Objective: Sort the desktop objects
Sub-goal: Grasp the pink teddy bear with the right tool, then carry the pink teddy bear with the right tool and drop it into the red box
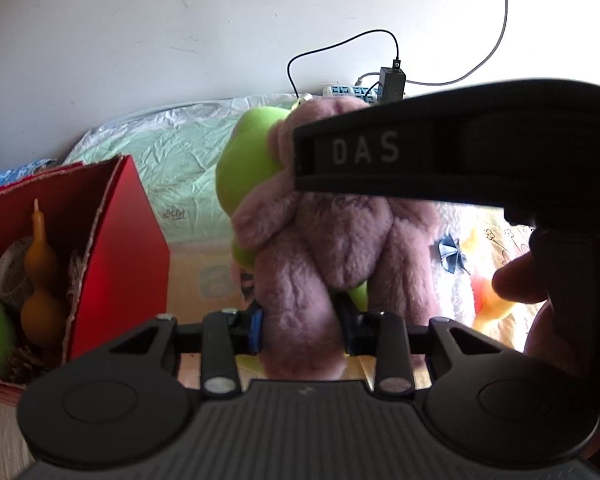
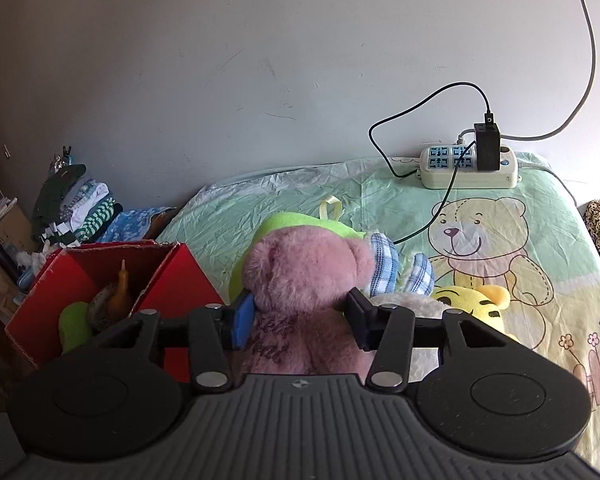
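Note:
A pink plush bear (image 1: 340,240) is held over the bed between both grippers. In the left wrist view my left gripper (image 1: 300,328) is shut on one of its legs. In the right wrist view my right gripper (image 2: 302,320) is shut on the bear (image 2: 308,268) just below its head. A lime-green plush (image 1: 244,160) lies against the bear's far side. The right tool's black housing marked DAS (image 1: 380,152) crosses in front of the bear's head, with a hand (image 1: 520,280) below it. An open red box (image 1: 128,248) stands to the left.
The red box (image 2: 176,280) holds an orange gourd (image 2: 120,296), a tape roll and a green item. A yellow plush (image 2: 476,304) and a blue-checked plush (image 2: 384,264) lie right of the bear. A power strip (image 2: 468,168) with cables sits by the wall. Folded clothes (image 2: 80,204) are stacked far left.

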The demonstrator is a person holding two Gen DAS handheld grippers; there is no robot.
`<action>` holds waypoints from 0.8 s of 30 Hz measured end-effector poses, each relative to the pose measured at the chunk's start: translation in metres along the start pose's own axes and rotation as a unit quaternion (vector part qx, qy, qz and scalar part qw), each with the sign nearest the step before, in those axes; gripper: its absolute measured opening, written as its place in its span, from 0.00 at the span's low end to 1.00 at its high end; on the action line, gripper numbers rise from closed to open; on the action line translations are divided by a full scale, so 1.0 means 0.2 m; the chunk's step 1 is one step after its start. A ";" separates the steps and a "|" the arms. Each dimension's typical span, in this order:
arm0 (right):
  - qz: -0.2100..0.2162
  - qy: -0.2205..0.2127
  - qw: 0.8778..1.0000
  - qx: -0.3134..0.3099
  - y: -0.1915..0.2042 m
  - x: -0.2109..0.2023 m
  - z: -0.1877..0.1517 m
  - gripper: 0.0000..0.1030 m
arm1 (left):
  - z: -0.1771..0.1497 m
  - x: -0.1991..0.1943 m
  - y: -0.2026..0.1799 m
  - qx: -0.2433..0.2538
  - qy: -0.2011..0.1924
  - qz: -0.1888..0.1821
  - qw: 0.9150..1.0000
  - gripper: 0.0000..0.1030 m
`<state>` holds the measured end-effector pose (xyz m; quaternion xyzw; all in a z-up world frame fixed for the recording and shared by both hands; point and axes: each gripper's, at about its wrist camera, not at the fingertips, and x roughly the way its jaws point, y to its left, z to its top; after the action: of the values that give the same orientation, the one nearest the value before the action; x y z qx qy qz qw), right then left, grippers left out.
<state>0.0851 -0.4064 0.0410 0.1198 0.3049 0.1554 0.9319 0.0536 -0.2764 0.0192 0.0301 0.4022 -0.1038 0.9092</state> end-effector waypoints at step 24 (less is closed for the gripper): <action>0.158 -0.079 0.983 0.057 0.80 0.11 0.15 0.47 | 0.06 -0.55 0.94 -0.043 -0.102 0.087 0.990 0.29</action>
<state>0.0854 -0.2558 0.1043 0.2315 0.2162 0.2726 0.9085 0.0303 -0.0765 0.1031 0.0151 0.3072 -0.0092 0.9515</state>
